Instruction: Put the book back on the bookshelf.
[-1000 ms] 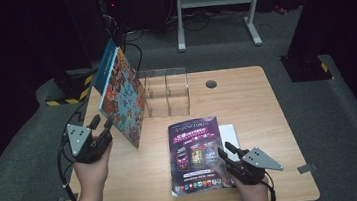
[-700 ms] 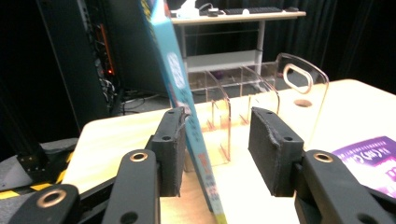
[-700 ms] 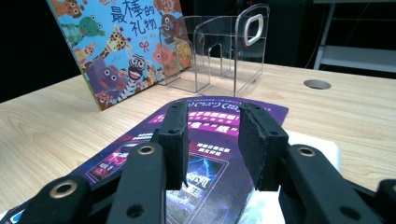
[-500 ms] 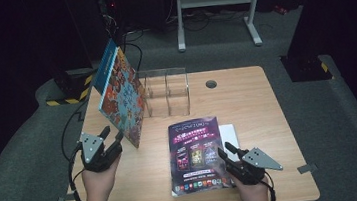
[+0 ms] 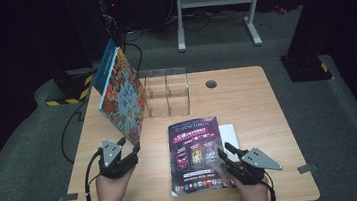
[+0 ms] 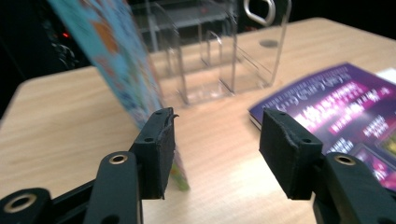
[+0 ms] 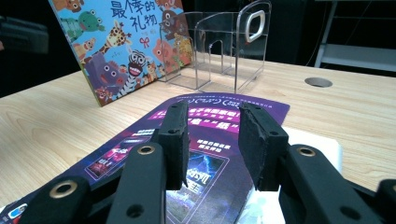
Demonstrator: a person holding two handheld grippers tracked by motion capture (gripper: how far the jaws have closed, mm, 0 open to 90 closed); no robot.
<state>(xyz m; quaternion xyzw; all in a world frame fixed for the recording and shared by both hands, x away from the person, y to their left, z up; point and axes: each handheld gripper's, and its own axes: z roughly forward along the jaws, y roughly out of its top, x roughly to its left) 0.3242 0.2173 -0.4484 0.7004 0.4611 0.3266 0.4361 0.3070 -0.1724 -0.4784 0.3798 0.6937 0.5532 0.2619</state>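
A picture book with cartoon animals (image 5: pixel 120 91) stands tilted, its top leaning against a clear acrylic rack (image 5: pixel 168 89). My left gripper (image 5: pixel 128 145) hovers low by the book's near bottom corner. Its jaws have just been opening and now stand open, with bare table between them. In the left gripper view (image 6: pixel 219 121) the book (image 6: pixel 116 60) sits just beyond the left pad. A purple magazine (image 5: pixel 195 154) lies flat on a white sheet (image 5: pixel 229 133). My right gripper (image 5: pixel 223 149) rests over the magazine's right edge, open with nothing between the pads (image 7: pixel 212 109).
A round cable hole (image 5: pixel 211 83) sits in the table's far right part. Bare wood lies to the right of the magazine. A white metal stand (image 5: pixel 217 6) and cables are on the floor behind the table.
My left gripper has sunk and moved right, toward the near edge, and its jaws have widened. The book stays leaning on the rack. The right gripper has not moved.
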